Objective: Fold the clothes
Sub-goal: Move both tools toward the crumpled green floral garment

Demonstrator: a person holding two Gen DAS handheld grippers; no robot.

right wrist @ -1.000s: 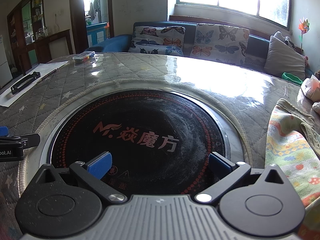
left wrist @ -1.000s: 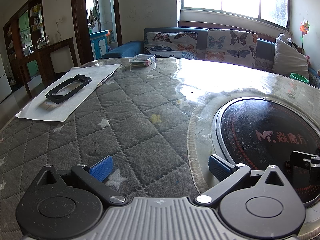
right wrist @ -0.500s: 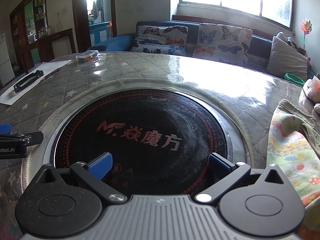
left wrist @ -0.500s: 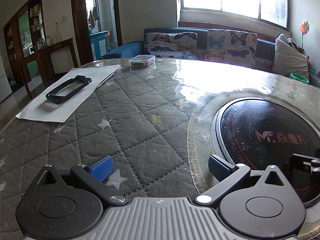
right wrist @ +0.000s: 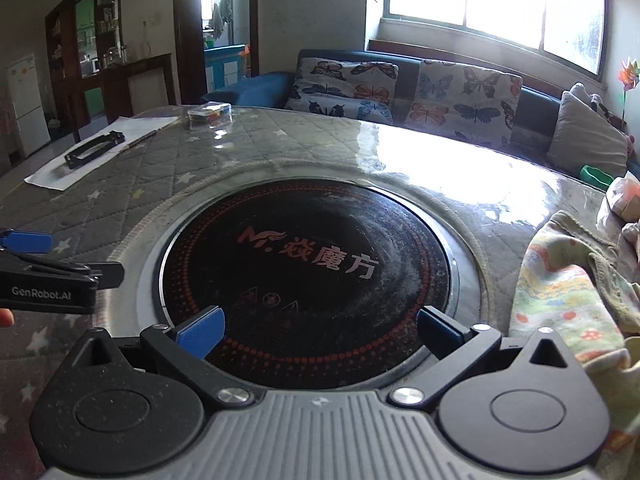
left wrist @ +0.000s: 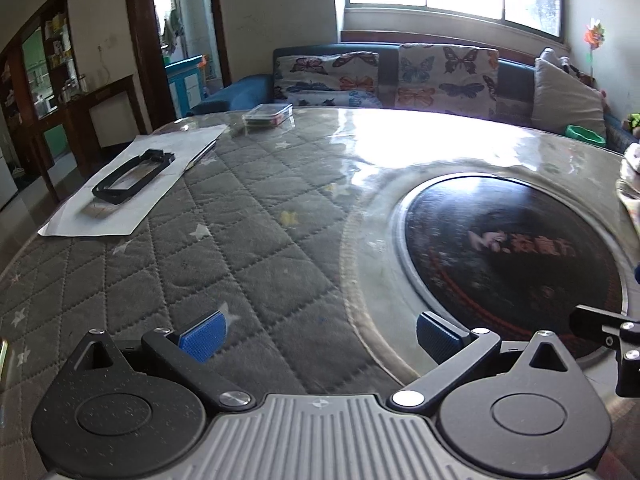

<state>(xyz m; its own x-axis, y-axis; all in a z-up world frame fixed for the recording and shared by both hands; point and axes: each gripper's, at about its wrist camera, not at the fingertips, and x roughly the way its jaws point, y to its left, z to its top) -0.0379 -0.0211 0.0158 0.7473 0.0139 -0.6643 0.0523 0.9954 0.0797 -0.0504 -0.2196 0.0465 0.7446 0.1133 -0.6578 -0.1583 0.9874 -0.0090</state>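
We find the patterned garment (right wrist: 560, 292) heaped at the right edge of the table, partly cut off by the frame; in the left wrist view only a blurred scrap of it shows at the far right. The left gripper (left wrist: 318, 334) hovers over the grey quilted cover (left wrist: 200, 248), jaws spread wide and empty. The right gripper (right wrist: 320, 326) sits above the black round cooktop (right wrist: 308, 264) set in the table centre, jaws likewise spread, holding nothing. Far left lie a white sheet (left wrist: 132, 188) bearing a black frame (left wrist: 132, 176), and a clear box (left wrist: 268, 114). Behind the table stands a sofa with butterfly cushions (right wrist: 464, 98) under a bright window (right wrist: 496, 4).
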